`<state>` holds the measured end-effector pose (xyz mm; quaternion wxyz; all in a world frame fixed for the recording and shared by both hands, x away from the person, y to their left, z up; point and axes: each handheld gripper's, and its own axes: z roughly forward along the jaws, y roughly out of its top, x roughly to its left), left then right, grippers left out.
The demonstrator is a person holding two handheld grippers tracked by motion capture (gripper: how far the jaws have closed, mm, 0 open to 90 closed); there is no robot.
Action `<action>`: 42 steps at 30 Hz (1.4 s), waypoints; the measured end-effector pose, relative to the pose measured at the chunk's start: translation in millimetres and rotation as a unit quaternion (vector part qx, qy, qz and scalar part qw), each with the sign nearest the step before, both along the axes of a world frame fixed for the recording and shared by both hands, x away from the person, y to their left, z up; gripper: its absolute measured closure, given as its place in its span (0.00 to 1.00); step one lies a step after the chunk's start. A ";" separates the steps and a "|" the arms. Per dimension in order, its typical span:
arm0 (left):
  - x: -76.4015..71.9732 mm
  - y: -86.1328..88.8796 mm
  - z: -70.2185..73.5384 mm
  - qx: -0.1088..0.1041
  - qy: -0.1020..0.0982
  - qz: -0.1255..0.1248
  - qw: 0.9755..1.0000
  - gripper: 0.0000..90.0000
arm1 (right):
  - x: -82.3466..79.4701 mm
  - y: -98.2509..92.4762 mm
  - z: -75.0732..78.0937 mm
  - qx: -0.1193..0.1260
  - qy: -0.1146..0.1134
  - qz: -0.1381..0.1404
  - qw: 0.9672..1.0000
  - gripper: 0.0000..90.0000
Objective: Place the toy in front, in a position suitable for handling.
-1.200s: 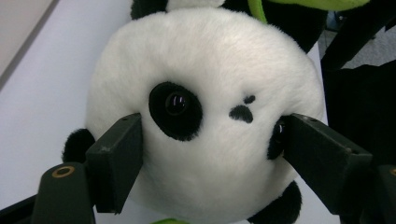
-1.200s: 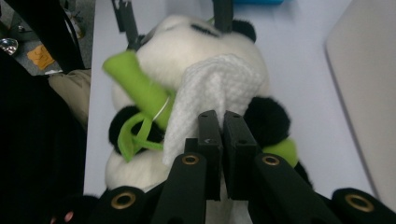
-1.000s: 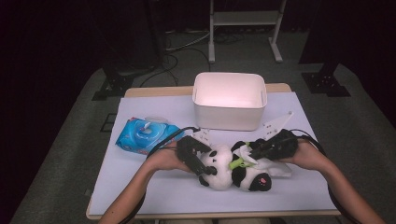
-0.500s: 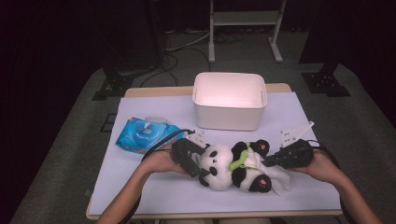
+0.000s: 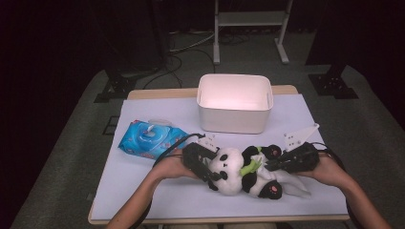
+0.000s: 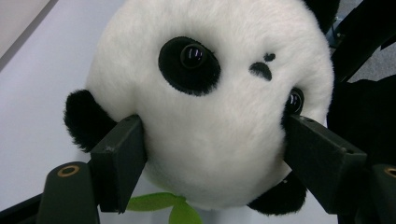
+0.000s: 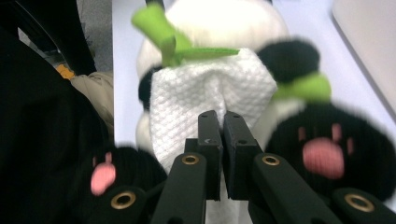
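Mid-wipe on the white table: toy panda lying in front of the bin, head clamped by left gripper; right gripper pinching a white wipe against its belly. Cleaning seemingly unfinished.

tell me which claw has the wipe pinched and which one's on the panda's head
The right claw is shut on the white wipe over the panda's belly. The left claw straddles the panda, its pads pressing the cheeks, jaws set wide.
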<state>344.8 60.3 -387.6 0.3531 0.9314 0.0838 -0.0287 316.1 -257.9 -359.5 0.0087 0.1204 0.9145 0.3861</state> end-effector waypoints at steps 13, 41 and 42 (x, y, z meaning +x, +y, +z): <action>-5.1 -6.3 0.1 0.007 -0.022 -0.014 1.000 0.25 | 1.4 8.2 3.2 -0.011 0.002 0.013 1.000 0.96; -10.3 -10.5 -5.6 -0.024 -0.001 -0.003 1.000 0.28 | 11.1 -29.1 -13.1 -0.024 0.022 -0.053 0.998 0.96; -9.7 -11.0 -6.0 -0.023 0.000 -0.003 1.000 0.28 | 14.2 -29.6 -13.0 -0.025 0.023 -0.054 0.998 0.96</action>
